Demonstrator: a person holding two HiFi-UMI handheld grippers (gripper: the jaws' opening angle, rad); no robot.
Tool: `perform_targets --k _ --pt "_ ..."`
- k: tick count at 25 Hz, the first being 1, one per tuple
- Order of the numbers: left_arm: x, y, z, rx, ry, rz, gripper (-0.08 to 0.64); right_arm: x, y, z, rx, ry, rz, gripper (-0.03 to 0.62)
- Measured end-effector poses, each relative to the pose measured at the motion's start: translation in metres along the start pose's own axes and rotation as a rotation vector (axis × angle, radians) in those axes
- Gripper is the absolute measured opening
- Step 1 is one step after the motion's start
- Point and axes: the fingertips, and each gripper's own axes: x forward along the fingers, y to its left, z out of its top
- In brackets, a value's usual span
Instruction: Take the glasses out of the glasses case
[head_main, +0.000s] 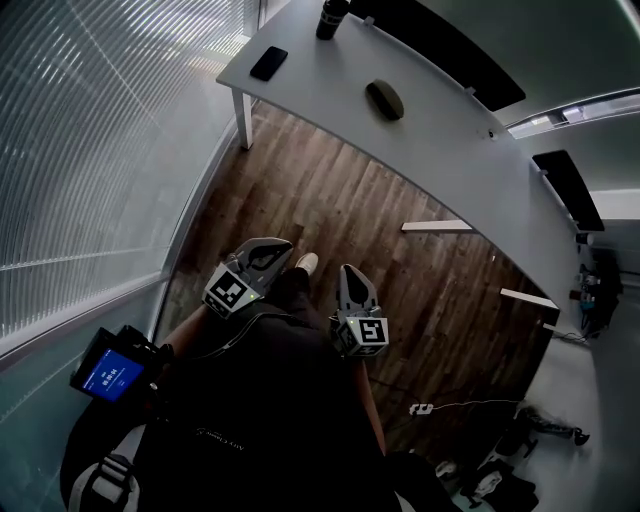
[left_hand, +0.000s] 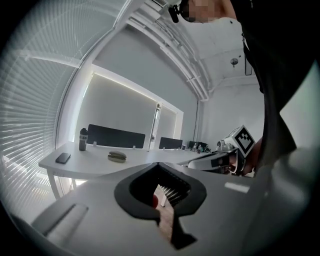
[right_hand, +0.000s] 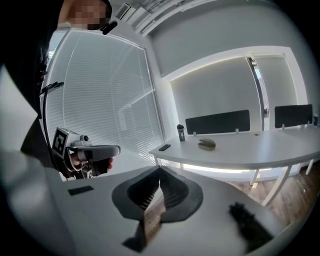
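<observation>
The left gripper (head_main: 272, 252) and right gripper (head_main: 351, 278) both have their jaws together on nothing, side by side over the wood floor (head_main: 420, 290). Well ahead of them, the closed glasses case (head_main: 385, 99) lies on the white surface (head_main: 450, 150), with a phone (head_main: 268, 63) farther left.

The glasses case (head_main: 385, 99) sits too small on the table (head_main: 450, 140) to tell whether it is latched, and its inside is hidden by its own shell. The dark bottle (head_main: 332, 18) is cut off by the head view's top edge — only its lower part shows. Print on the blue screen (head_main: 110, 376) is too small to read, and the dark heap (head_main: 500, 472) on the floor (head_main: 330, 200) — lower right — is too dim to name.
</observation>
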Motion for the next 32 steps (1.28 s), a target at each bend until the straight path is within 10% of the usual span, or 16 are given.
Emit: perform_targets --k 32 --pt "0.236 -0.048 0.031 0.076 0.153 -0.147 0.008 -0.022 -0.282 0.035 0.164 -0.150 -0.158 0.008"
